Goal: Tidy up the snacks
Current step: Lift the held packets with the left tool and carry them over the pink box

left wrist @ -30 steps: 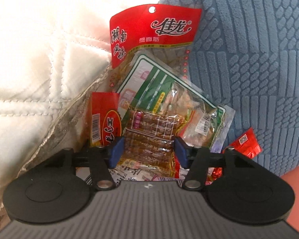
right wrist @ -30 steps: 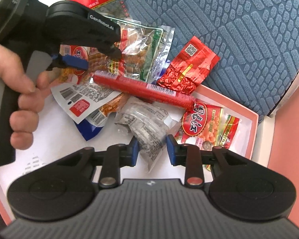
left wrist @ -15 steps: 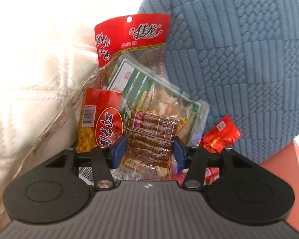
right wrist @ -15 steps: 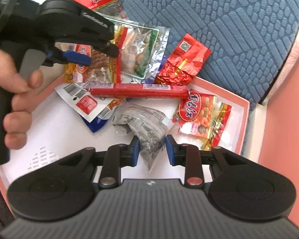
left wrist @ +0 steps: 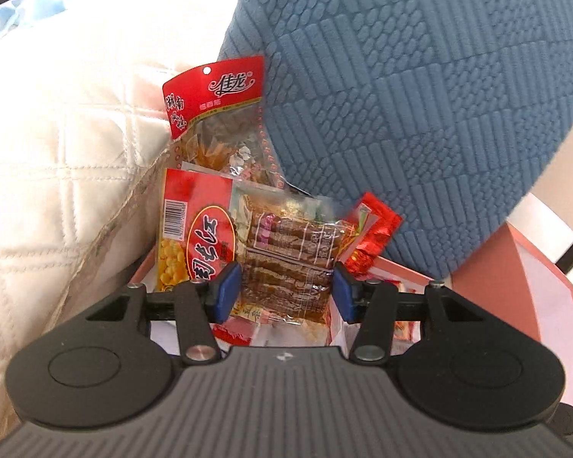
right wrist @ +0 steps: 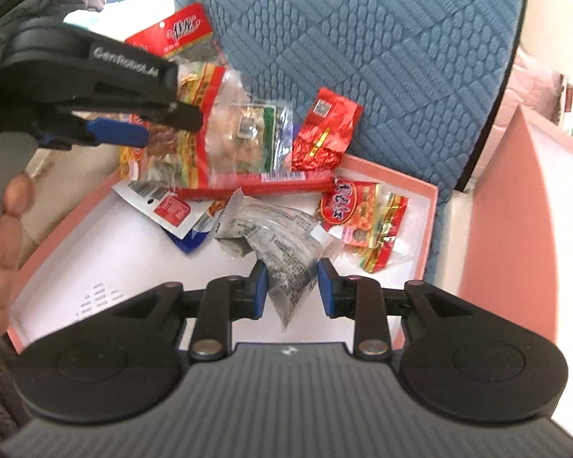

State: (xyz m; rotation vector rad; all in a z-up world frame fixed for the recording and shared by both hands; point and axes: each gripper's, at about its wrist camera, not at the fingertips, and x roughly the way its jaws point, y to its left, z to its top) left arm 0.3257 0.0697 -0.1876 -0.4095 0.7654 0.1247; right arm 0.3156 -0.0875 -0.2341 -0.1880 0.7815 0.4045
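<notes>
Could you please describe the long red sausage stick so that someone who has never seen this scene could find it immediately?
Start at the pink box with the white floor, set against the blue textured cushion. Along its far side lies a heap of snack packets. The red sausage stick stretches crosswise there, just beyond the crumpled clear packet; it is the only long, thin, tube-shaped item, while its neighbours are flat pouches.

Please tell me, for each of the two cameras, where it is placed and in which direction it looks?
Left wrist: sits on the left tool, looks forward at the brown snack pack between its fingers, before a blue cushion.
Right wrist: sits on the right tool, looks down into the pink box at the clear printed packet; the person's left hand shows.
Shared: the red hang-hole bag, the cushion.
</notes>
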